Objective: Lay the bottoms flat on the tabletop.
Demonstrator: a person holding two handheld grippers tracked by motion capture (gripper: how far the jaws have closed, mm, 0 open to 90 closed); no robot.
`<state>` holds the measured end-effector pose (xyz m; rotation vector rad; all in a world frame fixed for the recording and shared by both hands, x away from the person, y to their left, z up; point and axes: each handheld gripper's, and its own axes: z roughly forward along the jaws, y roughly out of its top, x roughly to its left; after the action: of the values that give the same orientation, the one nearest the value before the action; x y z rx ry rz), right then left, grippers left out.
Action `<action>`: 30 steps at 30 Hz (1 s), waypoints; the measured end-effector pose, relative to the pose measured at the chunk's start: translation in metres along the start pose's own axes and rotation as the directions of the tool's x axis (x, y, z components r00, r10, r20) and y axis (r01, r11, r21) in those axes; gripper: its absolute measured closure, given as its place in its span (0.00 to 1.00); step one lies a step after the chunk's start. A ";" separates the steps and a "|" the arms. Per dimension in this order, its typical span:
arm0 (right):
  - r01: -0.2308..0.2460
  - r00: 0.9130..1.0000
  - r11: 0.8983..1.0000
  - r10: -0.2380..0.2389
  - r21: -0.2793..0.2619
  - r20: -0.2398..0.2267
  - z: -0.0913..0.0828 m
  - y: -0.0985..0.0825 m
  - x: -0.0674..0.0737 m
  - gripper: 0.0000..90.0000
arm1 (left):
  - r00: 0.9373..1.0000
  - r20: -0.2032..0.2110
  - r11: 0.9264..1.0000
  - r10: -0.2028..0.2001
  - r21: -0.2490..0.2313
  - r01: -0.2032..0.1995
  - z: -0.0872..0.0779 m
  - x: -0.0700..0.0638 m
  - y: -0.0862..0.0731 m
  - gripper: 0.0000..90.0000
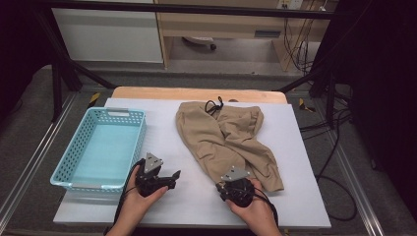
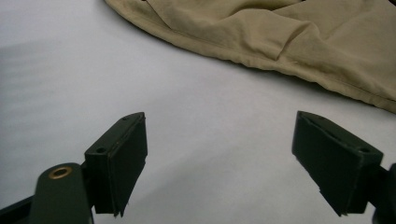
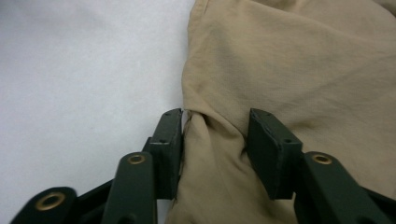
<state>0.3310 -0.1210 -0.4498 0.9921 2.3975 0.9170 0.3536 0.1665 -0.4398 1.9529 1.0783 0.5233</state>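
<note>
Tan trousers (image 1: 223,135) lie crumpled on the white table cover (image 1: 187,206), waist and black drawstring (image 1: 214,105) at the far end, legs toward me. My right gripper (image 1: 231,181) sits at the near end of one leg. In the right gripper view its jaws (image 3: 215,128) pinch a gathered fold of the tan cloth (image 3: 289,70), with both pads against it. My left gripper (image 1: 173,179) rests left of the trousers, aimed toward them. The left gripper view has it (image 2: 219,140) wide open over bare cover, with the trousers' edge (image 2: 280,32) beyond its fingertips.
A light blue plastic basket (image 1: 64,162) with nothing in it stands at the table's left side, close to my left hand. The table's wooden far edge (image 1: 196,92) runs behind the trousers. Cables (image 1: 339,162) lie on the floor to the right.
</note>
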 end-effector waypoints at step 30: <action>-0.141 0.950 0.989 0.121 -0.053 -0.287 0.034 0.049 0.061 0.97 | 0.999 -0.030 0.997 -0.037 -0.063 0.035 -0.015 0.004 0.004 0.20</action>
<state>0.3323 -0.0352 -0.4456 1.0654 2.5300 1.2631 0.3480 0.1756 -0.4279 1.8734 1.1017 0.5630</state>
